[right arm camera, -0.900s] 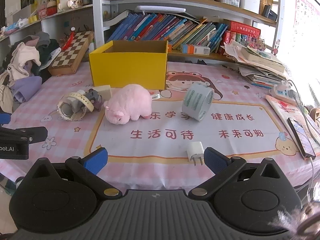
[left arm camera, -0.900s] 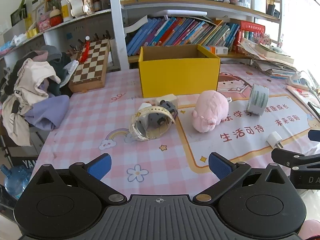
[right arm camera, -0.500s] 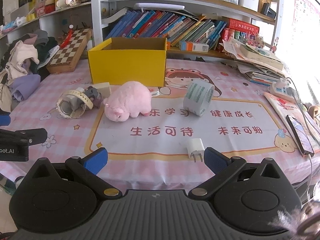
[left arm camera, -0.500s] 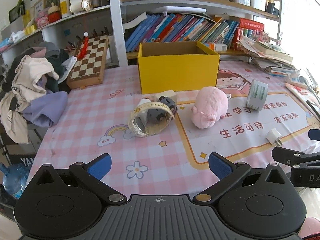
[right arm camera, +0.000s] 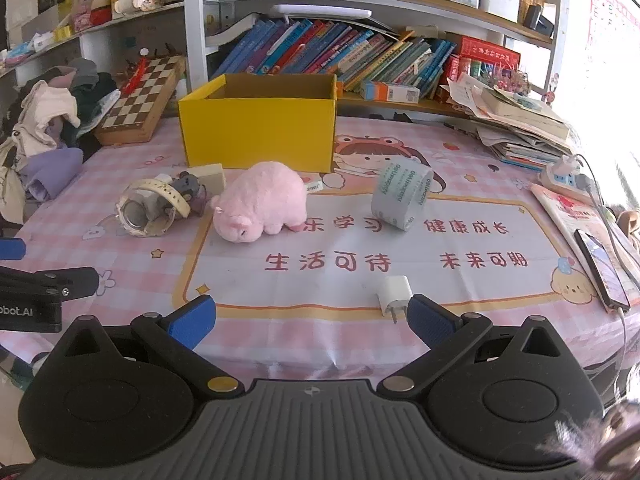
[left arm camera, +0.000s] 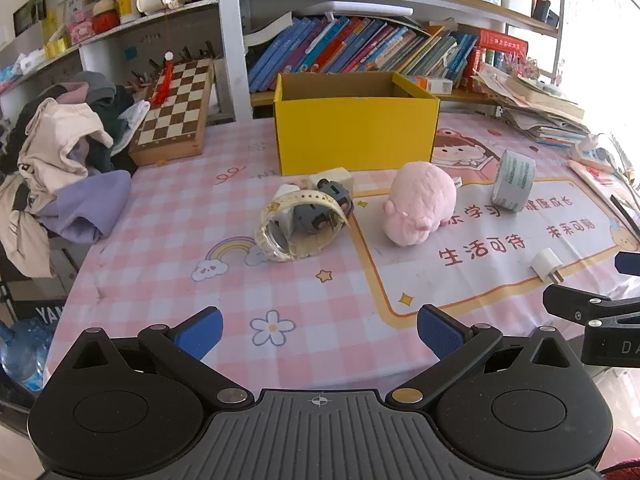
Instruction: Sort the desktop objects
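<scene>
both tongs hang at the near edge of the bench (left arm camera: 168,216), spread wide and holding nothing: the left tongs (left arm camera: 319,330) at the left, the right tongs (right arm camera: 310,317) at the right.

far ahead-left of the left tongs a pile of clothes (left arm camera: 60,160) hangs over the bench edge, with a chessboard (left arm camera: 176,108) leaning beyond it. ahead and a bit left of these tongs lies a clear jar (left arm camera: 280,236) on its side with a cream strap (left arm camera: 308,200) curved over it, a grey toy (left arm camera: 320,208) touching behind, and an eraser (left arm camera: 330,178) just past that. a yellow box (left arm camera: 354,136) stands open-topped farther ahead, behind the eraser.

ahead-left of the right tongs the pink pig (right arm camera: 262,208) rests on the bench, just in front of the box. ahead-right stands a tape roll (right arm camera: 402,192) on its edge. a white charger (right arm camera: 394,294) lies just beside the right finger (right arm camera: 430,320) of these tongs. far right, a phone (right arm camera: 604,272) lies near the bench edge, and papers (right arm camera: 516,124) are stacked beyond.
</scene>
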The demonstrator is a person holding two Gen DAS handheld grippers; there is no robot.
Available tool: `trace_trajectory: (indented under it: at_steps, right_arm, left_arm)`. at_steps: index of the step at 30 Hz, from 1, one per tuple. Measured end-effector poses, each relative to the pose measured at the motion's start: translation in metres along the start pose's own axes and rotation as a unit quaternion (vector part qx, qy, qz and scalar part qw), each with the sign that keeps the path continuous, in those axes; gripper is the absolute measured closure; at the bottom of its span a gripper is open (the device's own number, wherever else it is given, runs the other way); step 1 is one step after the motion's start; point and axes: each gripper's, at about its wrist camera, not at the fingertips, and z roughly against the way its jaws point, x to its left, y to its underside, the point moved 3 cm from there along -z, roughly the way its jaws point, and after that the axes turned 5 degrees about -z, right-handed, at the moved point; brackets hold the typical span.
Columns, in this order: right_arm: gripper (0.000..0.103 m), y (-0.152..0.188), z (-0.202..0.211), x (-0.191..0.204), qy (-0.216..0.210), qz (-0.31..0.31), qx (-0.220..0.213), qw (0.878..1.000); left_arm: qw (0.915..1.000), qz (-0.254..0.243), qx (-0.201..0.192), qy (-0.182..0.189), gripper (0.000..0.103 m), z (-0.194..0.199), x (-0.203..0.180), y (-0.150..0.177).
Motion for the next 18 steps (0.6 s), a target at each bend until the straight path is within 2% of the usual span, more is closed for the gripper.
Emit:
trace_trajectory:
  at_steps: [6,18]
  right_arm:
    - [0.0,-0.0008,0.0046,0.0036,-0.012,0.012,-0.006,1.0]
    - [0.0,-0.0033,0.0055,0.0042,-0.009,0.014,-0.008,1.0]
  left_arm:
    - [1.0,-0.005,-0.005,-0.002,0.0,0.0009,-0.0012,-0.0025]
    - [0.9999,-0.01,-0.009,-0.002,0.0,0.0033,-0.0026,-0.0027]
